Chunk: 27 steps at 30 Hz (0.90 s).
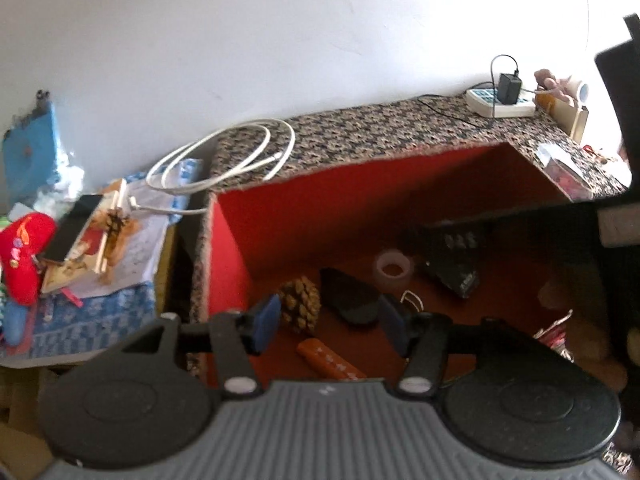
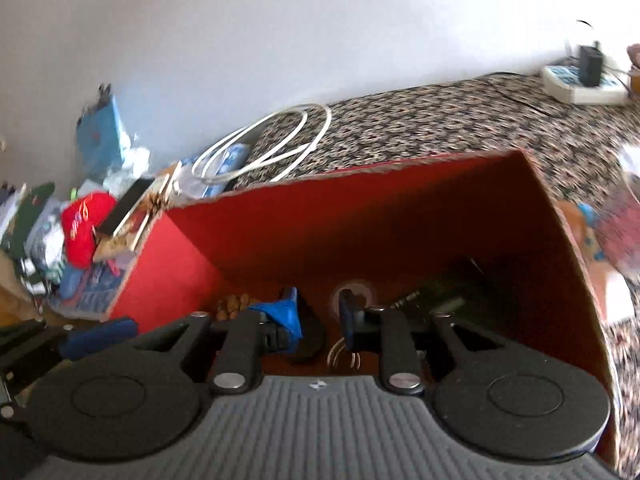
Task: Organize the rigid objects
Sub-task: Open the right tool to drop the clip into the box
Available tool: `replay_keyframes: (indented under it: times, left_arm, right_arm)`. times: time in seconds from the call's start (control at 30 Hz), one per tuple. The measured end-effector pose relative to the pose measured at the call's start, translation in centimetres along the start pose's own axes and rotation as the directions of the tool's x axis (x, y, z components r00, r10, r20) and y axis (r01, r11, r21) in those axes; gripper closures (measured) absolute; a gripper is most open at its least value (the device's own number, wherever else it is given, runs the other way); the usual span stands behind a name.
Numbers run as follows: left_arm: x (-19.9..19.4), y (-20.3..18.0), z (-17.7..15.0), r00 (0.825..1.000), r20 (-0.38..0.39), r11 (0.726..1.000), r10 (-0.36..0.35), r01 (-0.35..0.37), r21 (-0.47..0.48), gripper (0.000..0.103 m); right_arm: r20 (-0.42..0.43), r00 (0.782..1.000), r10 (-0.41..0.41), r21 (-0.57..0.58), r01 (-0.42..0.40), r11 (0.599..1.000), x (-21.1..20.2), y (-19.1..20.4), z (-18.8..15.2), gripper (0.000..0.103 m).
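Landmark: red-lined box point(image 1: 280, 216). Left gripper point(image 1: 326, 322) hangs over the box interior, jaws spread wide and empty. On the box floor under it lie a pine cone point(image 1: 300, 300), a dark oval object point(image 1: 350, 294), a tape roll point(image 1: 394, 270) and an orange bar point(image 1: 330, 362). Right gripper point(image 2: 320, 320), also over the box, shows a narrow gap between its pads, nothing gripped

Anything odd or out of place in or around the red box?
One thing: the white cable coiled at the patterned table corner hangs half off the edge, over the clutter beside it. Inside the red box, the pine cone and tape roll lie loose; nothing looks spilled or damaged.
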<state>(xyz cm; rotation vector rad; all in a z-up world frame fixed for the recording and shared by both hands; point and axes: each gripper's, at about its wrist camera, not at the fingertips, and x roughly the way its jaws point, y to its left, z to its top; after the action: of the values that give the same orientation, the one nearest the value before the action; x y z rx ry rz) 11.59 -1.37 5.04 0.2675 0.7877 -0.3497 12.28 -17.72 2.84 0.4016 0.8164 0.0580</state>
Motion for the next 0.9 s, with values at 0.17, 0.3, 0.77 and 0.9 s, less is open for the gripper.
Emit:
replay_keyframes:
  times: [0.17, 0.3, 0.77, 0.9]
  left_arm:
    - [-2.0, -0.1, 0.5, 0.999, 0.006, 0.999, 0.037, -0.037, -0.025, 0.039]
    - [-3.9, -0.5, 0.4, 0.998, 0.029, 0.998, 0.05, -0.05, -0.029, 0.036]
    - [-7.3, -0.9, -2.3, 1.0, 0.003, 0.997, 0.03, -0.03, -0.064, 0.017]
    - [-7.8, -1.1, -3.2, 0.999, -0.012, 0.997, 0.033, -0.034, -0.066, 0.017]
  right_arm:
    - [0.038, 0.999, -0.029, 0.055, 0.026, 0.998, -3.3, -0.2, -0.3, 0.097]
    - [0.067, 0.997, -0.049, 0.051, 0.046, 0.998, -6.0, 0.3, -0.8, 0.096]
    - [0.075, 0.995, -0.06, 0.067, 0.055, 0.996, -10.3, 1.4, -4.6, 0.094]
    - [0.088, 0.995, -0.052, 0.067, 0.046, 0.997, -11.1, 1.7, -6.0, 0.093]
